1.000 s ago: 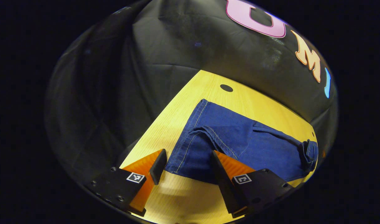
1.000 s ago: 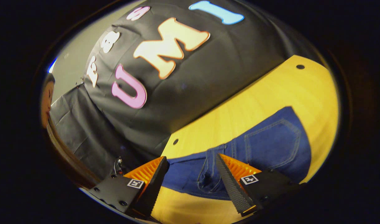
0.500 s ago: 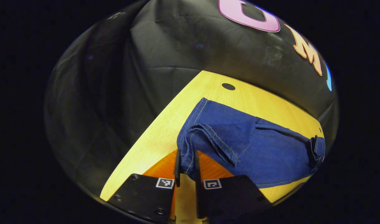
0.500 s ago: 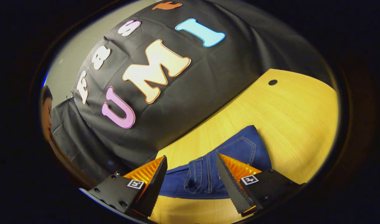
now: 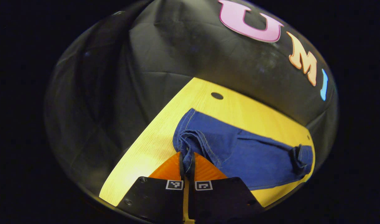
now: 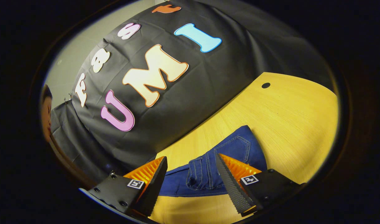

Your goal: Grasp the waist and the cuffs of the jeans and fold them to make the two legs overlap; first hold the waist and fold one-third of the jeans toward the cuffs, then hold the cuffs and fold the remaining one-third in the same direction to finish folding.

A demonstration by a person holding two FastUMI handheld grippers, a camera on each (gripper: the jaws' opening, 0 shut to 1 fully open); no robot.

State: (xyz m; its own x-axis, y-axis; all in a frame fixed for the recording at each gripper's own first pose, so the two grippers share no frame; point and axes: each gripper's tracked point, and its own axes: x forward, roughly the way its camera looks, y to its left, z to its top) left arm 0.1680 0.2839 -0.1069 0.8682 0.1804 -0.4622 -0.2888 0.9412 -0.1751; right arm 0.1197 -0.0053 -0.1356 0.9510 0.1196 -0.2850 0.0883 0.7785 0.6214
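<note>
While the cuffs [image 5: 186, 155] are pinched between the closed fingers of the left gripper [image 5: 186, 161], the jeans [image 5: 239, 152] lie stretched across the pale wooden table [image 5: 152, 149], presumably so one end is anchored for the lengthwise fold. Over the waist [image 6: 202, 177], the right gripper [image 6: 191, 174] is held with its ribbed fingers spread and nothing gripped. Dark denim with light stitching is bunched at the cuffs; whether both legs are caught cannot be told.

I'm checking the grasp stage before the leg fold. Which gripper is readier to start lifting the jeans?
Left. The left gripper is shut on the jeans at the cuff end. The right gripper is open, its fingers straddling the waist without pinching it, so it probably must close first.
</note>
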